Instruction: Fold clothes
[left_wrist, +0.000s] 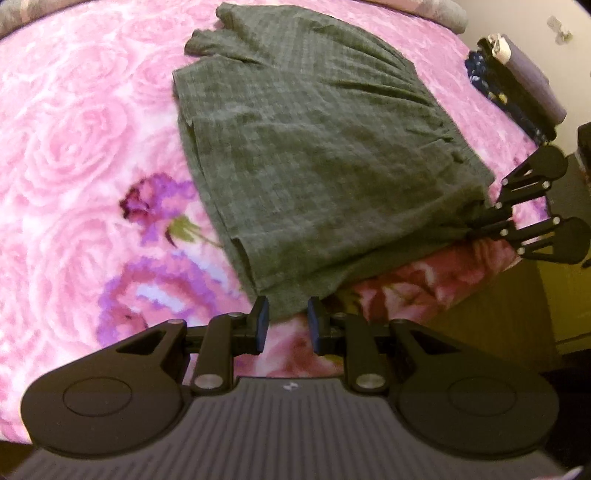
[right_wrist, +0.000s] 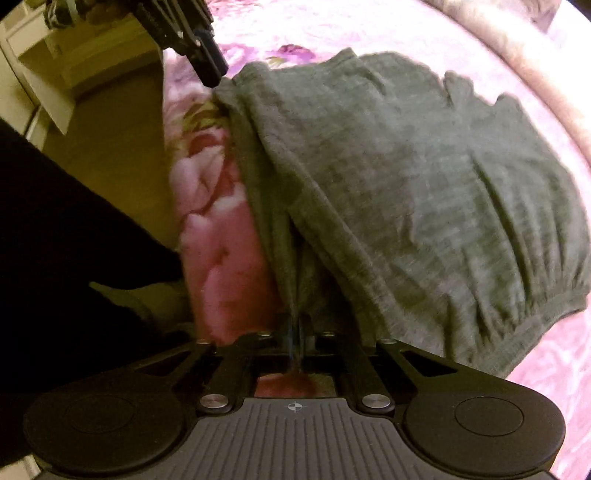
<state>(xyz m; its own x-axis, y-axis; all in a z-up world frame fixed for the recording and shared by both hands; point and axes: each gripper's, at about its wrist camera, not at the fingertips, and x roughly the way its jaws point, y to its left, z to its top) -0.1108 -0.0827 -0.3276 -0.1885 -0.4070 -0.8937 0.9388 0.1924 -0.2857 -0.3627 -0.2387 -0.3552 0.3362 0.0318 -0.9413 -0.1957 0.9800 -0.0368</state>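
my right gripper (right_wrist: 295, 334) clamped on near hem of garment (right_wrist: 424, 192). my left gripper (left_wrist: 286, 321) apart, hem corner between pads, no pinch yet. garment half folded, lying at edge of blanket (left_wrist: 81, 155). next, i judge: close left, carry hem over. no containers seen.

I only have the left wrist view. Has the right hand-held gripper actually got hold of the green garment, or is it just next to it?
Observer: It has. The right hand-held gripper is shut on a hanging fold of the green garment, over the edge of the pink blanket.
Operator: Anything close beside it?
Observer: The person's dark clothing fills the space to its left.
Operator: How does my left one look from there?
Observer: The left hand-held gripper has its tip at the garment's far corner.
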